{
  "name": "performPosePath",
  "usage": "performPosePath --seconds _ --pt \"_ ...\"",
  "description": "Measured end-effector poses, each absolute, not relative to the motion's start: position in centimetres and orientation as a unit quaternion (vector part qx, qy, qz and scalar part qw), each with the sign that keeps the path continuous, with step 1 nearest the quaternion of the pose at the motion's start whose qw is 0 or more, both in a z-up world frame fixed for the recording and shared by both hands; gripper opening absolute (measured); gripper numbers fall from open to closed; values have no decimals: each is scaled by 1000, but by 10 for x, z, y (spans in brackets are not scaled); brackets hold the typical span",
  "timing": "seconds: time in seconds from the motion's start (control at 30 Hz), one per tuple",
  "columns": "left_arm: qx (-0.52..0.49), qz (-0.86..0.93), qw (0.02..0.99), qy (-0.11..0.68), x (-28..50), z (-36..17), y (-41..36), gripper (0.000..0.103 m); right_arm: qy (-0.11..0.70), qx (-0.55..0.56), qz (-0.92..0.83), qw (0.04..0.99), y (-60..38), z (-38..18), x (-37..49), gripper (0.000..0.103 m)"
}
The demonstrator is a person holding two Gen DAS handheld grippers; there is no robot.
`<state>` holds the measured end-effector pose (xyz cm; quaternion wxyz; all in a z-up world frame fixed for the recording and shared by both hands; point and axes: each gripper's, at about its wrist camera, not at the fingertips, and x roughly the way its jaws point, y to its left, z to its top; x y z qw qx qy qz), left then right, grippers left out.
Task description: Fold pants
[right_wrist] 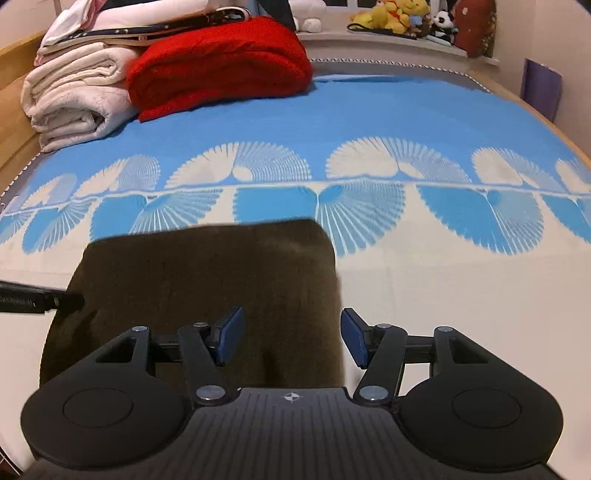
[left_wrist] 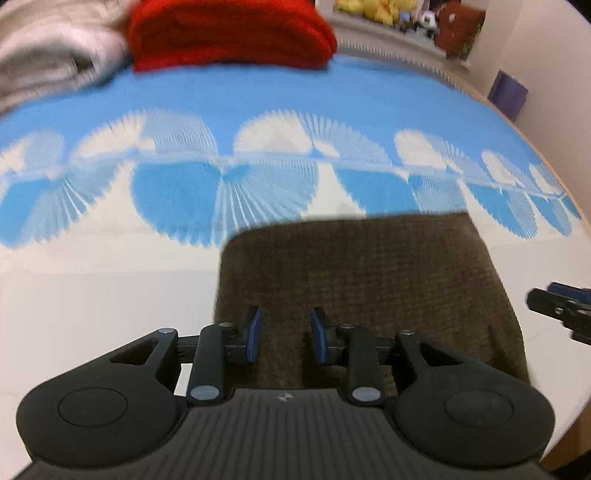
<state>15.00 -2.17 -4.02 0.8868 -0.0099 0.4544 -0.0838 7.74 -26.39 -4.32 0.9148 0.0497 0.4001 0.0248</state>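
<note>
Pants (right_wrist: pixel 207 295), dark brown and folded into a compact rectangle, lie flat on the white near part of the blue-and-white patterned bedspread (right_wrist: pixel 406 122), just short of its fan-motif band. Left gripper (left_wrist: pixel 286 341) hangs over the pants' near-left part with its blue-padded fingers (left_wrist: pixel 255 334) apart and nothing between them; right gripper (right_wrist: pixel 291 338) sits at the pants' right edge, fingers wider apart, also empty, one finger over the cloth and the other over bare bedspread. At the far end sit a folded red blanket (right_wrist: pixel 221 62), a stack of cream blankets (right_wrist: pixel 74 99) beside it, and plush toys (right_wrist: pixel 399 16) on a ledge behind.
</note>
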Motion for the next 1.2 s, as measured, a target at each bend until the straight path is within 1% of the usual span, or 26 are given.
performPosePath --seconds 0.07,0.1,0.13,0.2,0.27,0.33,0.43,0.5,0.57,0.6,0.63,0.7,0.73,0.77,0.8,0.93,1.07,1.13,1.2 --pt "-5 -81 904 419 136 -25 -23 45 373 55 28 926 -260 -31 63 60" --pt "-8 -80 909 410 131 -19 -23 57 354 56 31 933 -258 -21 53 62" --pt "-18 -77 911 405 125 -10 -21 65 338 56 33 939 -258 -13 43 66" --pt "-33 -61 910 408 115 7 -18 70 305 59 38 950 -259 3 22 90" --pt "-41 -48 919 390 96 28 -15 76 274 56 46 959 -261 14 -1 99" --pt "-30 -38 932 359 69 47 -18 82 253 50 48 965 -263 17 -20 99" --pt "-18 -10 950 312 20 60 -30 85 233 63 39 970 -267 12 -44 100" --pt "-19 2 954 299 -7 56 -40 86 221 80 24 972 -267 4 -61 101" --pt "-12 9 955 295 -31 38 -54 89 221 95 26 970 -264 2 -71 102" --pt "-9 13 954 300 -39 27 -60 91 227 100 37 968 -261 -1 -75 102" --pt "-6 12 947 320 -44 13 -64 93 239 100 46 965 -258 -5 -76 102" --pt "-26 -11 915 403 -38 -8 -67 93 268 80 56 958 -249 -14 -74 102" --pt "-40 -19 905 422 -35 -13 -66 93 276 63 58 957 -246 -16 -72 102" --pt "-43 -14 905 422 -32 -14 -64 93 279 47 59 957 -242 -17 -71 102" --pt "-38 -3 906 421 -30 -15 -64 96 283 31 56 957 -239 -19 -71 102" --pt "-29 41 896 441 -16 -25 -60 96 306 -9 36 951 -229 -30 -69 102" --pt "-39 43 889 455 -8 -29 -61 97 323 -15 43 945 -228 -36 -66 102" --pt "-37 43 890 453 -6 -29 -59 103 327 -14 41 944 -230 -38 -65 102" --pt "-36 43 890 452 -6 -29 -59 102 331 -8 40 943 -232 -39 -63 102"
